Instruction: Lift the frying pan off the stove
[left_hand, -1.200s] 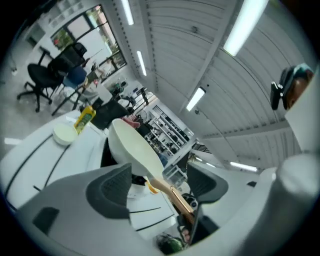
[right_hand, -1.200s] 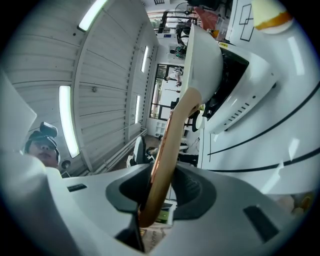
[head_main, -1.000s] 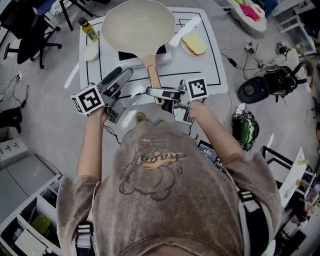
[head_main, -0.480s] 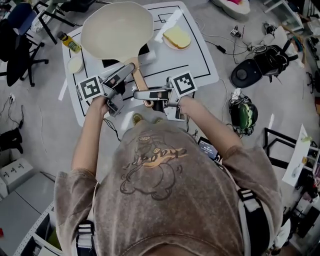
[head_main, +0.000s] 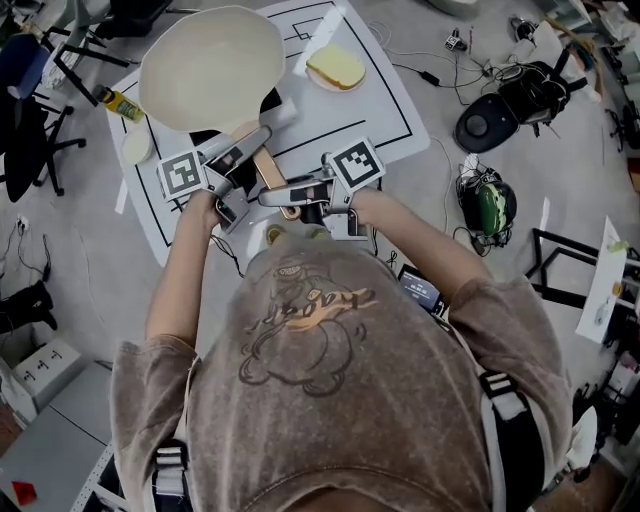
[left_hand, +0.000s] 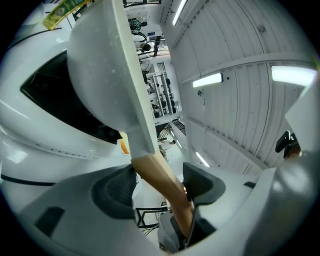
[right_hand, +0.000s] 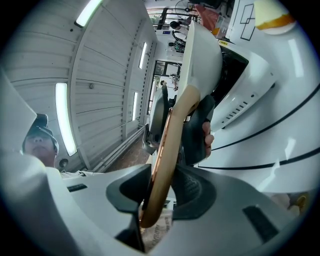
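A cream frying pan (head_main: 210, 65) sits over the black stove (head_main: 272, 100); its wooden handle (head_main: 266, 168) points toward me. My right gripper (head_main: 280, 196) is shut on the handle's end (right_hand: 167, 150), pads pinching it edgewise. From the left, my left gripper (head_main: 250, 142) straddles the handle (left_hand: 160, 177) further up. Its jaws have just been closing. One pad (left_hand: 200, 187) touches the wood while the other pad (left_hand: 115, 192) stands off it. The pan's pale underside (left_hand: 100, 75) fills the left gripper view above the stove glass (left_hand: 55, 95). I cannot tell whether the pan is off the stove.
The stove stands on a white mat with black lines (head_main: 385, 115). A bread slice on a plate (head_main: 335, 68) lies beyond the pan, a yellow bottle (head_main: 118, 102) and a small white bowl (head_main: 137, 148) to its left. Cables and a black device (head_main: 490, 120) lie on the floor.
My left gripper has swung right from beside the handle to around it, and its jaws have narrowed. The right gripper keeps its hold on the handle end.
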